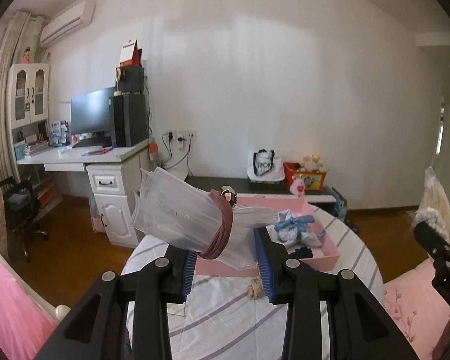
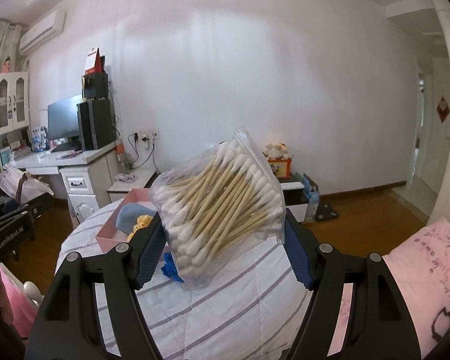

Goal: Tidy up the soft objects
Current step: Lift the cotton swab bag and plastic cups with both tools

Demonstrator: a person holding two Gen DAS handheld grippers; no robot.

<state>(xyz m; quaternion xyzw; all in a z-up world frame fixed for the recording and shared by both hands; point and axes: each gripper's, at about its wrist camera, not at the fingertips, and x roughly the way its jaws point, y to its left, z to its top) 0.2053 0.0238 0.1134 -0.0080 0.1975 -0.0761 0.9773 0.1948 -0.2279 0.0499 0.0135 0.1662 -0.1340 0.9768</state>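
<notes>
- The left gripper (image 1: 226,265) is clamped on a bundle of clear plastic bags (image 1: 177,213), its blue pads (image 1: 265,267) pressing the bundle's lower end from both sides.
- A dark red band (image 1: 222,225) wraps the bundle at its middle; the loose upper ends fan out toward the upper left, lifted above the bed.
- The right gripper (image 2: 222,246) is closed on a clear zip bag of cotton swabs (image 2: 222,207), one blue pad (image 2: 150,252) on each flank, and the bag tilts with its seal toward the upper right.
- In the left wrist view that same bag (image 1: 433,207) shows at the right edge, held well apart from the bundle.
- Under both grippers lies a white quilt with lilac stripes (image 1: 222,315), and a pink pillow (image 2: 429,273) sits at its right.
- A small blue item (image 2: 169,267) rests on the quilt just beside the swab bag's lower corner.
- Beyond the grippers a pink tray (image 1: 330,253) rests on the quilt, holding a blue-ribboned cloth item (image 1: 297,228) and, seen from the right wrist, a blue cloth (image 2: 132,213) next to something yellow (image 2: 141,222).
- Further off, a white desk (image 1: 75,157) with a dark monitor (image 1: 90,114) stands against the wall on the left.
- A low dark shelf (image 1: 225,183) along the wall carries a white tote bag (image 1: 265,165) and a red box (image 1: 306,177) with plush toys.
</notes>
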